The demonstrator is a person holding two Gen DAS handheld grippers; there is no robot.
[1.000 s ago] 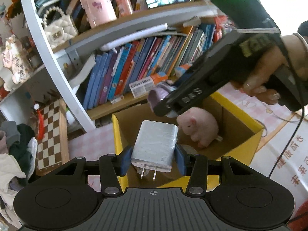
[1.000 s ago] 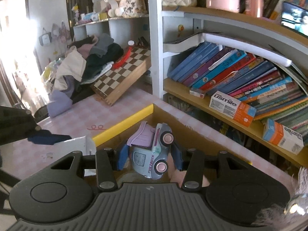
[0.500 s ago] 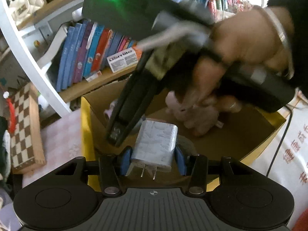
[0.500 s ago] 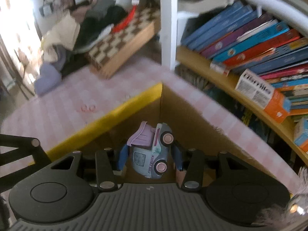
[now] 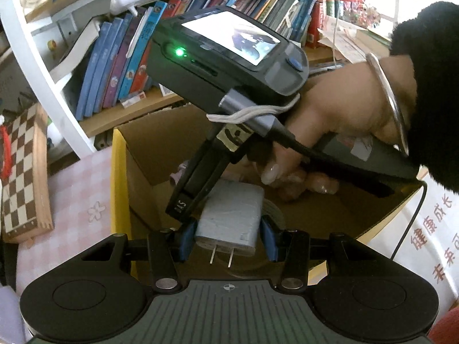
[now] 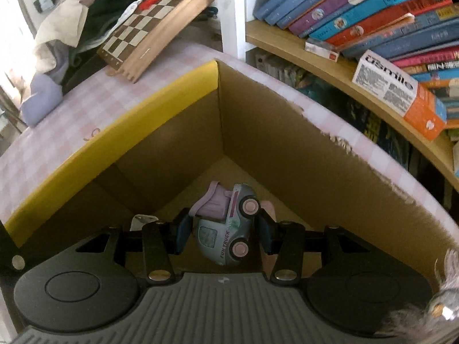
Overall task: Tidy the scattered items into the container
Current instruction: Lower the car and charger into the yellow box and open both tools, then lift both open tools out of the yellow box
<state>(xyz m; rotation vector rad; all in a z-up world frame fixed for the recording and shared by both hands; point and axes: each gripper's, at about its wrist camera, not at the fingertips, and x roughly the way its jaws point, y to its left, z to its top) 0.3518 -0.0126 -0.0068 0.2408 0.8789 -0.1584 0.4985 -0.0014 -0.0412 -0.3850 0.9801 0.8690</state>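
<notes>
My left gripper (image 5: 228,239) is shut on a grey plug charger (image 5: 231,218), prongs toward the camera, above the open cardboard box (image 5: 119,177) with yellow rims. The right hand-held gripper body (image 5: 229,66) crosses in front, reaching down into the box. A pink plush pig (image 5: 298,183) lies in the box, mostly hidden by the hand. In the right wrist view my right gripper (image 6: 222,236) holds a pale blue and lilac toy truck (image 6: 226,226) low inside the box (image 6: 172,103), near its inner corner. Its pads sit close on both sides of the truck.
A bookshelf (image 6: 373,28) full of books stands behind the box. A wooden chessboard (image 6: 155,25) leans at the left, with a pile of clothes (image 6: 74,20) beyond. The table has a pink checked cloth (image 5: 80,200). A cable (image 5: 413,223) hangs at the box's right side.
The right gripper has gone down into the box with the truck. The left gripper has moved closer over the box, still holding the charger.
</notes>
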